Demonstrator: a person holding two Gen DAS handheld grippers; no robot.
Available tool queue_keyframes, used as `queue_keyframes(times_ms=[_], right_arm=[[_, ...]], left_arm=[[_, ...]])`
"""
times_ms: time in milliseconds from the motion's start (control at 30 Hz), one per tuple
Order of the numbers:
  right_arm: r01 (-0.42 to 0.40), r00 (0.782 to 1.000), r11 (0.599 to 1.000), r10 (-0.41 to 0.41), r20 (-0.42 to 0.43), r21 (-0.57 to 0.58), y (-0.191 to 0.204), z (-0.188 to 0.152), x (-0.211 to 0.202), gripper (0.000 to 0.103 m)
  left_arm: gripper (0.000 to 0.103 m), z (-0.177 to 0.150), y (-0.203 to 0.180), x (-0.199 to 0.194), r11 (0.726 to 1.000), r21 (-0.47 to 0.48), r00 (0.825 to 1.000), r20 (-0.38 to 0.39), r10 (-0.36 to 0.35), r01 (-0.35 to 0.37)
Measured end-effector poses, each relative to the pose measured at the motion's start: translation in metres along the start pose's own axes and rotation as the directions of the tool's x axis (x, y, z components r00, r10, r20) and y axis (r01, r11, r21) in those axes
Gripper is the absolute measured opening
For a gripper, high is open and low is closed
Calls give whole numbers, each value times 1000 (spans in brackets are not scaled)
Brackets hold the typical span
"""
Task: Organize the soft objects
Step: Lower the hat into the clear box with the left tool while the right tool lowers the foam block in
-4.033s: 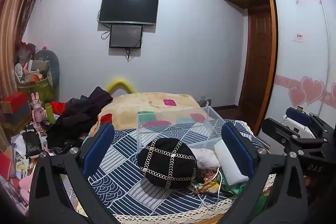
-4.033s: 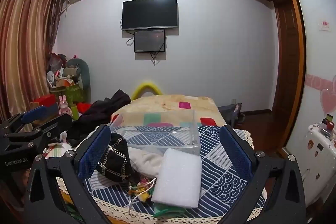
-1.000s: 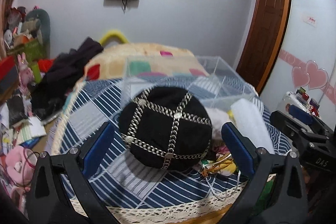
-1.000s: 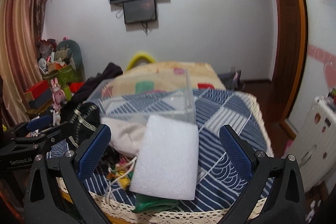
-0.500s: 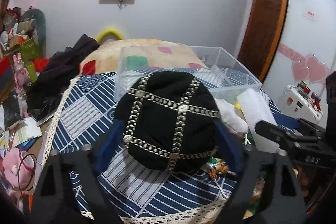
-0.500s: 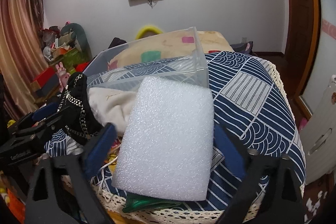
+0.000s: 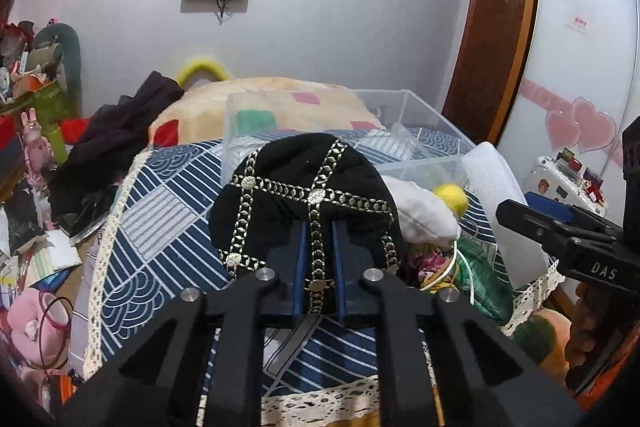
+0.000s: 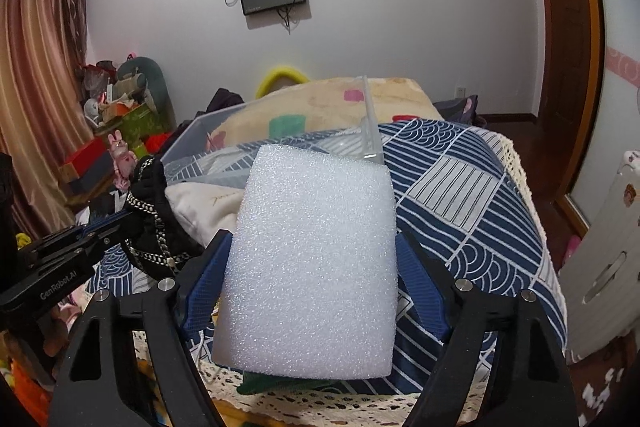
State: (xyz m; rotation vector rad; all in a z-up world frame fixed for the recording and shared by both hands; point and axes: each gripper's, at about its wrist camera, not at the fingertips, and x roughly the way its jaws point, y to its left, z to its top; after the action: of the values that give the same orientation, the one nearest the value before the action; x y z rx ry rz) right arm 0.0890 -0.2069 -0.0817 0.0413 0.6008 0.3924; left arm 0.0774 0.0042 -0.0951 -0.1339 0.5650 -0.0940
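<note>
My left gripper is shut on the near edge of a black hat with gold chain trim, which rests on the blue patterned tablecloth. My right gripper has closed its blue pads on both sides of a white foam block. A clear plastic box stands open just behind both. A white cloth pouch and a yellow ball lie between hat and foam. The hat also shows in the right wrist view.
A tangle of cords and green fabric lies by the table's near edge. A bed with a patterned blanket is behind the table. Clutter and boxes fill the floor at left. A wardrobe stands right.
Both grippers moved forward and down to the table and closed: the left on the black hat, the right on the foam block. A second ago both were open.
</note>
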Motion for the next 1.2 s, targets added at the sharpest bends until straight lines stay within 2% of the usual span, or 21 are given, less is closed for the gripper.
queue_keyframes(times_ms=[200, 300, 400, 433, 467, 500, 567, 633, 700, 833, 867, 900, 967, 1100, 1200], right_arm=[[-3, 1000, 1000, 3, 30, 0, -1, 5, -6, 79], [-4, 999, 1000, 4, 50, -7, -1, 8, -11, 79], [-7, 998, 1000, 8, 66, -18, 1, 10, -14, 79], [-9, 998, 1000, 10, 68, -19, 2, 10, -15, 79], [-13, 998, 1000, 14, 68, -20, 2, 10, -14, 79], [-16, 998, 1000, 17, 67, -19, 2, 9, -14, 79], [-22, 998, 1000, 23, 62, -17, 1, 8, -13, 79], [-24, 998, 1000, 25, 60, -17, 2, 7, -13, 79], [-25, 998, 1000, 26, 59, -15, 2, 6, -12, 79], [-35, 998, 999, 36, 52, -8, 2, 4, -11, 79], [-35, 998, 999, 36, 52, -10, 3, 4, -11, 79], [-35, 998, 999, 35, 52, -12, 3, 4, -11, 79], [-36, 998, 999, 36, 55, -13, 4, 4, -12, 79], [-31, 998, 999, 32, 61, -16, 5, 6, -13, 79], [-27, 997, 999, 29, 65, -21, 5, 8, -14, 79]], left_arm=[[2, 8, 2, -23, 1000, -8, 998, 55, 15, -14], [1, 15, 2, -37, 1000, -9, 994, 104, 24, -23], [3, 16, -1, -40, 999, 13, 995, 92, 34, -35], [9, 16, 1, -37, 1000, 11, 997, 70, 25, -26], [27, 15, 2, -33, 1000, 3, 999, 43, 18, -18], [51, 11, 5, -29, 1000, -6, 1000, 19, 8, -8], [77, 3, 7, -24, 999, -22, 999, 8, 43, -43], [80, -5, 10, -20, 997, -22, 997, 1, 71, -71], [83, -10, 13, -9, 998, -22, 998, -42, 56, -57], [83, -24, 20, 18, 998, -55, 991, -130, 20, -28], [79, -26, 21, 21, 998, -61, 990, -141, 13, -21], [63, -29, 24, 25, 997, -71, 988, -157, -8, -4], [38, -31, 24, 28, 997, -78, 983, -177, -42, 29], [25, -30, 24, 15, 998, -63, 989, -144, -30, 21], [24, -27, 24, 1, 999, -44, 993, -114, -5, 0]])
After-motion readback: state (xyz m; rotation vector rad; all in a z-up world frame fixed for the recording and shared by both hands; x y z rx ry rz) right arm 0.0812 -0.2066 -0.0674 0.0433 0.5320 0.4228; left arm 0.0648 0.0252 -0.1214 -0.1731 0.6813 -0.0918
